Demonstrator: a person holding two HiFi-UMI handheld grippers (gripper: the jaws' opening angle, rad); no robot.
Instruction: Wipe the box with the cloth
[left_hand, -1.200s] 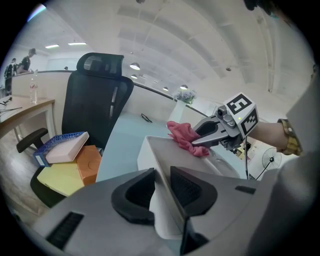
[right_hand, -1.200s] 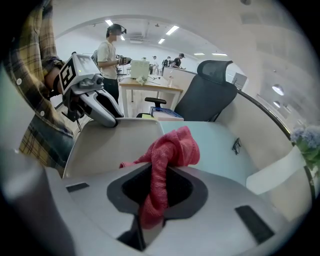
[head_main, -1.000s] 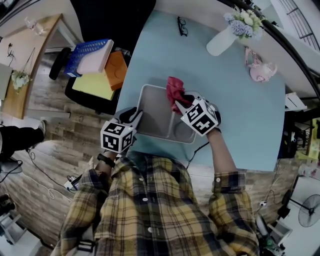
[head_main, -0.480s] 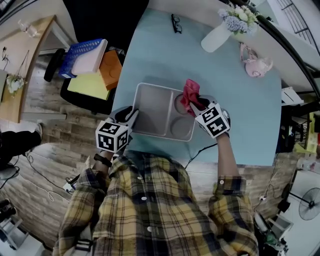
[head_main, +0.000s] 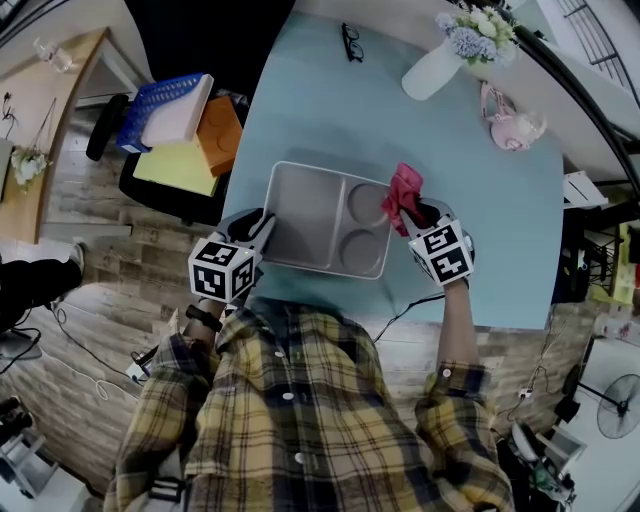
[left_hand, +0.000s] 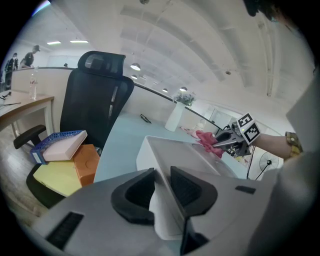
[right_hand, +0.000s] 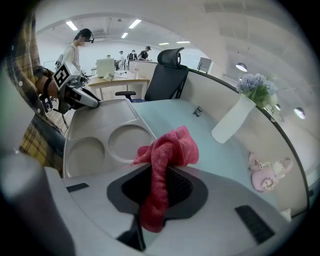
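**Head view**
- Box (head_main: 305, 215): grey, with one large compartment and two round wells. It lies flat near the near edge of the table (head_main: 480, 230).
- Left claw (head_main: 262, 230): closed on the wall of the box at its near-left corner. Judged a steadying hold, so the box does not slide under the wipe.
- Right claw (head_main: 415, 212): gripping the cloth (head_main: 404, 188), red and bunched, at the far-right corner of the box by the far well. Judged to be working the rim there.
- Surroundings: spectacles (head_main: 351, 43) at the table's far edge, and a white vase (head_main: 437, 72) with flowers and a pink ornament (head_main: 512, 125) towards the far-right corner. All are well apart from the box, and nothing blocks a stroke.
- Off the table's left edge: a blue basket (head_main: 165, 105) and an orange block (head_main: 218, 135) stacked on an office chair (head_main: 110, 128).

**Left gripper view**
- The pads press on either side of the thin box wall.
- Across the box, the other claw holds the cloth at the opposite rim.
- The office chair stands beyond the table's edge.

**Right gripper view**
- The cloth is pinched between the pads, with a tail hanging below and a wad bulging ahead.
- The two wells lie just beyond the wad. Whether the wad touches the rim cannot be told.
- The vase and ornament stand to the right, well apart.
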